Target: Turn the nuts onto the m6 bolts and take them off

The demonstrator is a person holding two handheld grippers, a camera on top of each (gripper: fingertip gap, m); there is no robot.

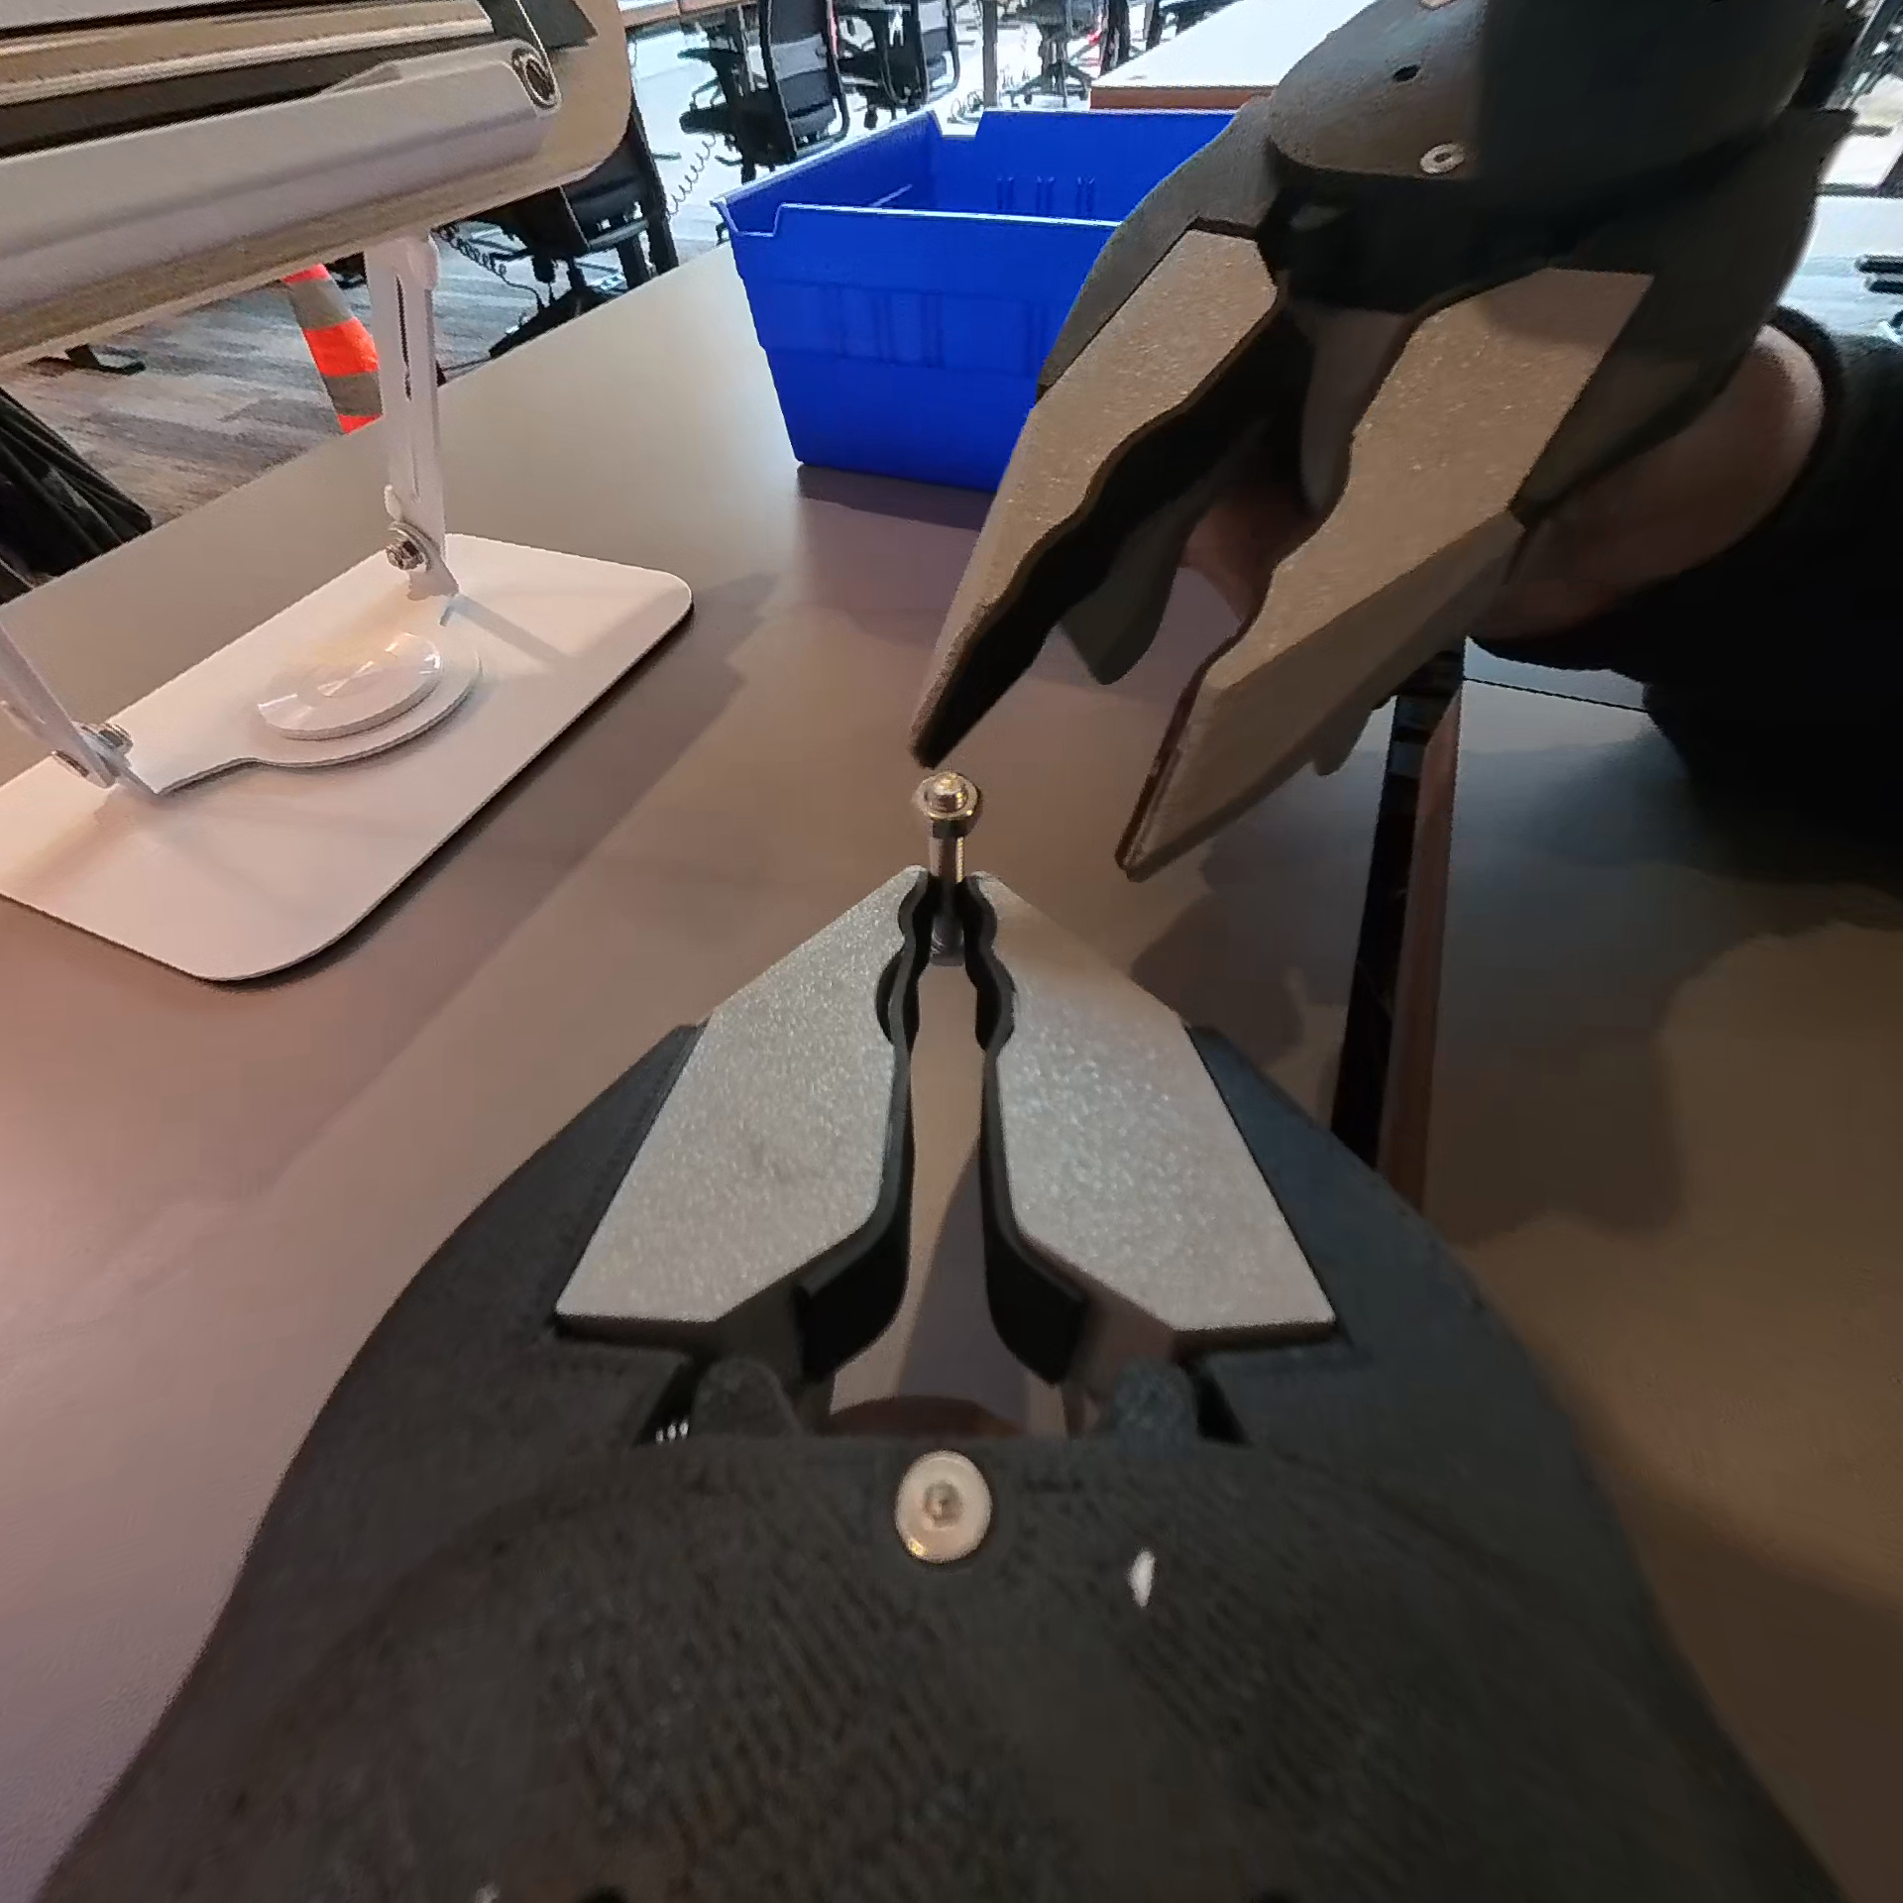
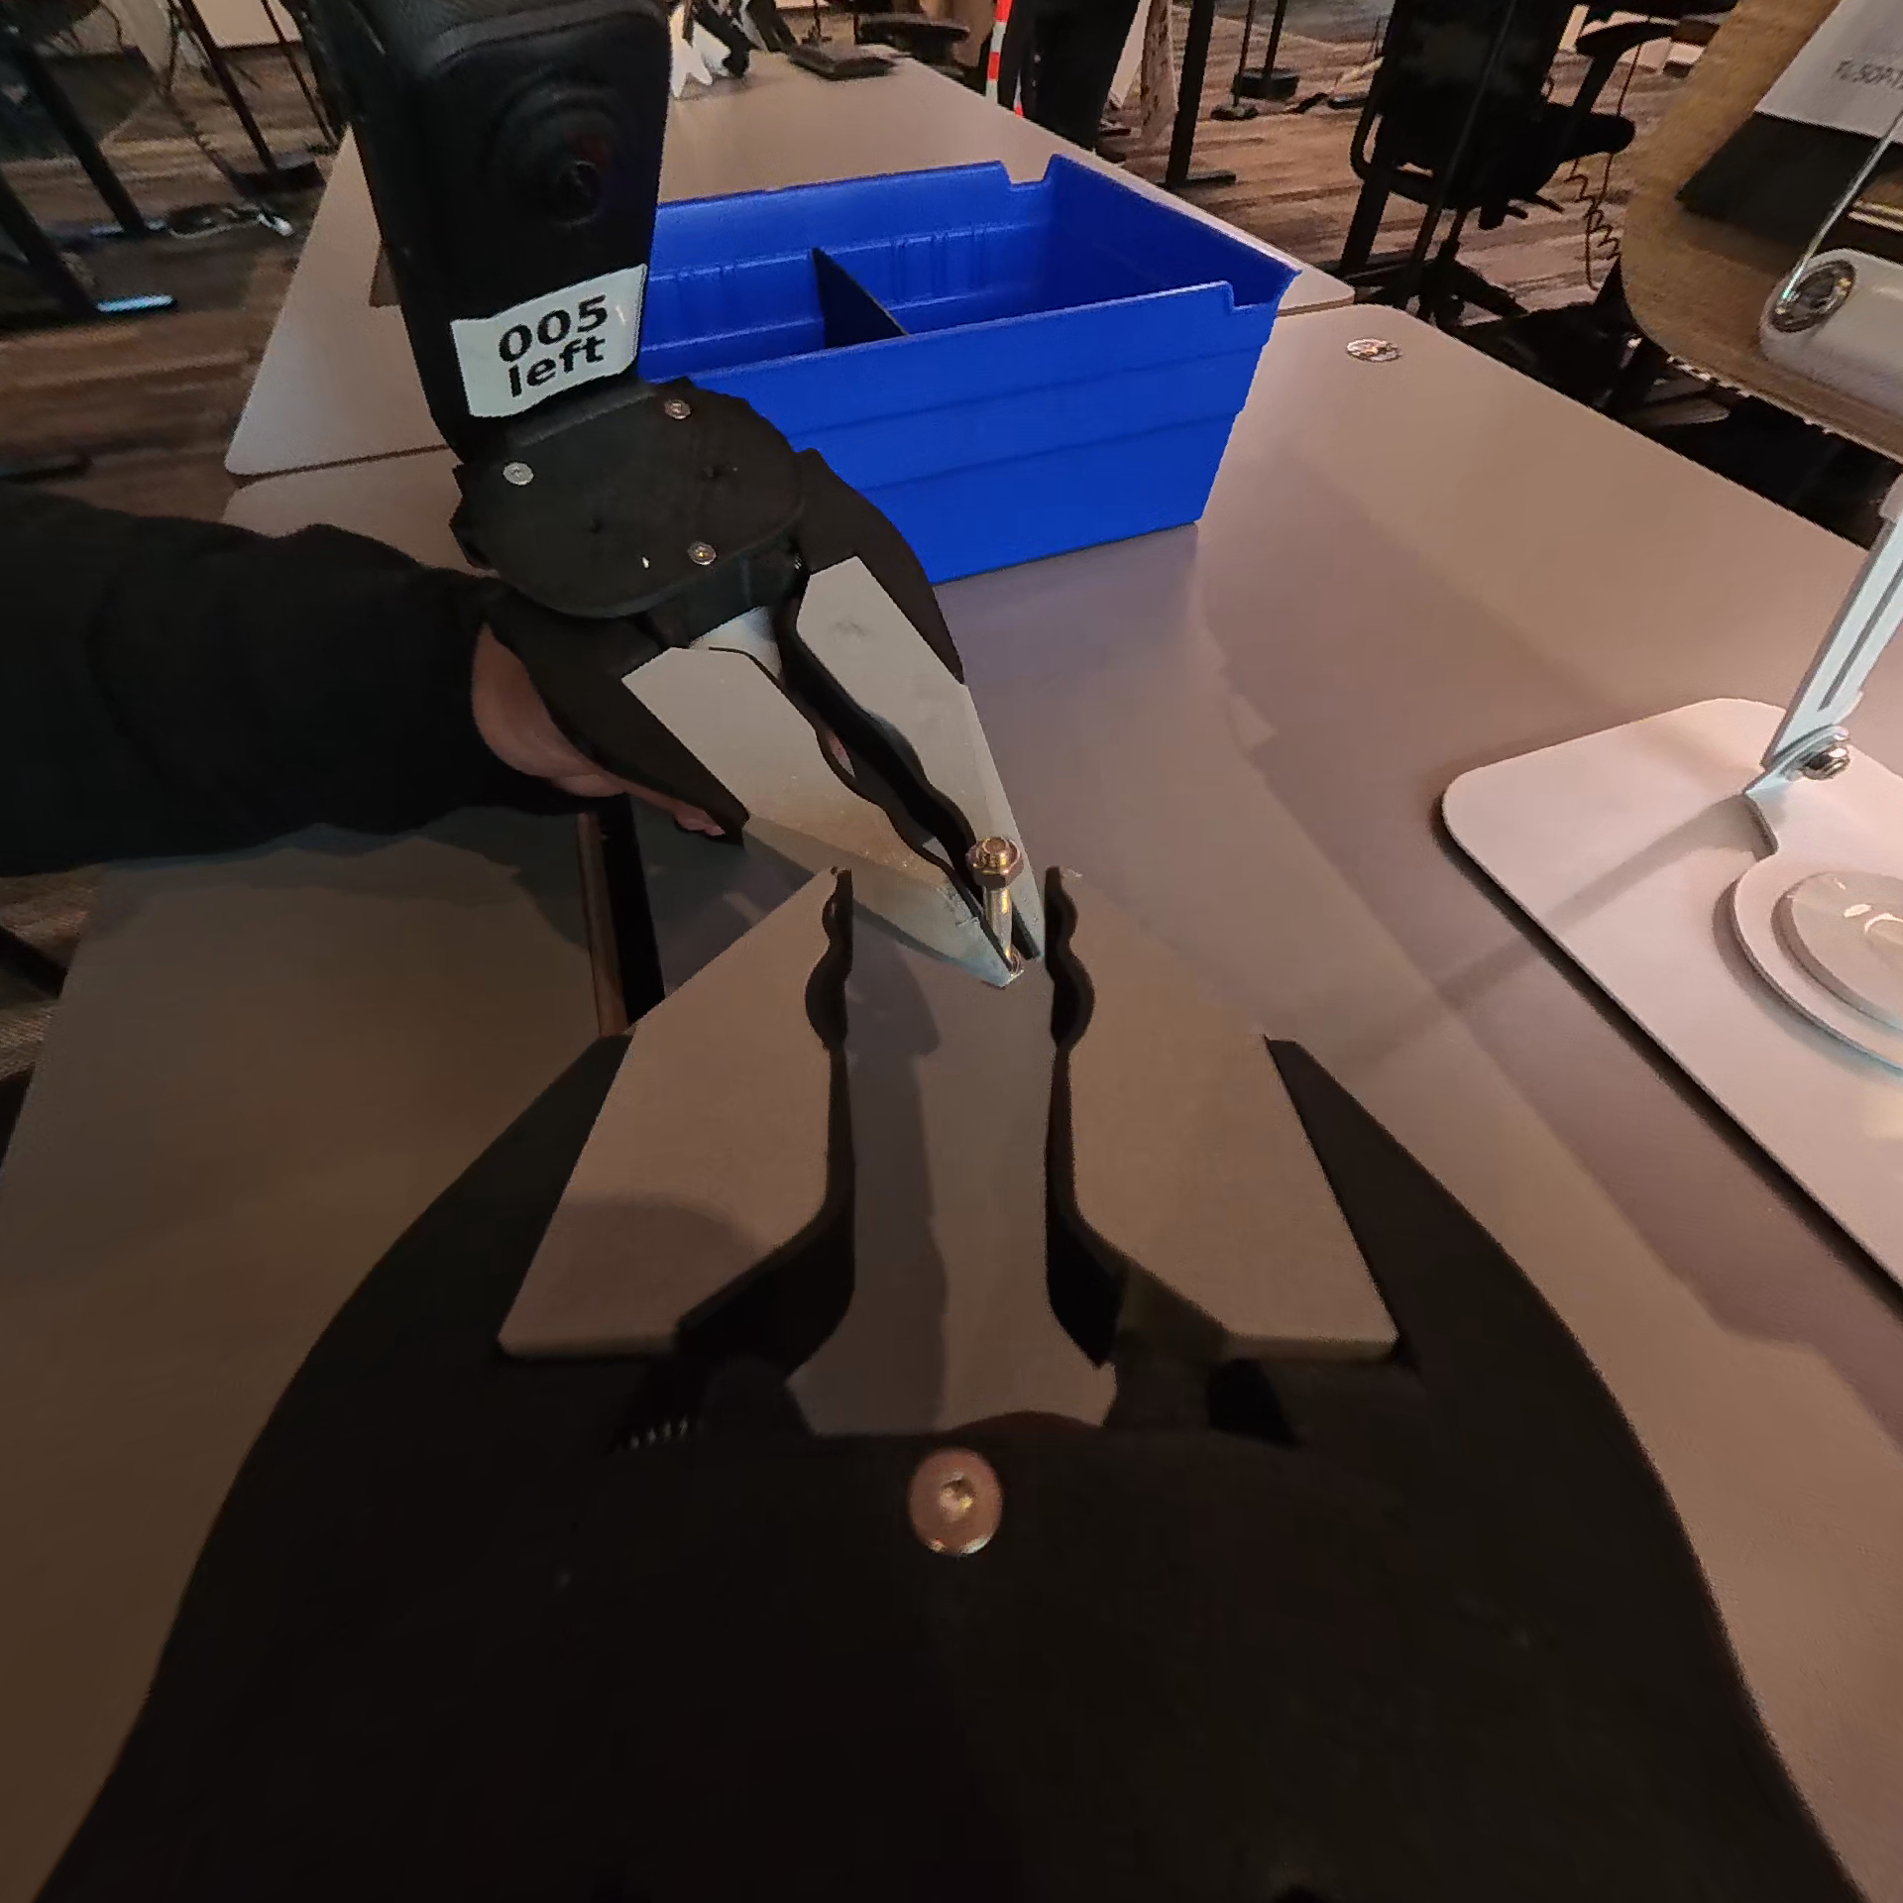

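My left gripper (image 1: 945,894) is shut on the lower end of a small silver bolt (image 1: 945,853), which stands out past the fingertips. A hex nut (image 1: 947,801) sits at the bolt's free end. My right gripper (image 1: 1030,808) comes in from the upper right, open, with one fingertip just above the nut and the other off to the right. In the right wrist view my right gripper (image 2: 947,886) is open and empty. Its jaws stand either side of the left gripper (image 2: 1014,953), the bolt (image 2: 997,911) and the nut (image 2: 994,860), without touching the nut.
A blue divided bin (image 1: 906,309) stands on the grey table behind the grippers; it also shows in the right wrist view (image 2: 1030,433). A white stand base (image 1: 309,783) lies to the left, and shows in the right wrist view (image 2: 1606,855). A gap between tables (image 1: 1390,927) runs nearby. Left and right tips are no more than a few centimetres apart.
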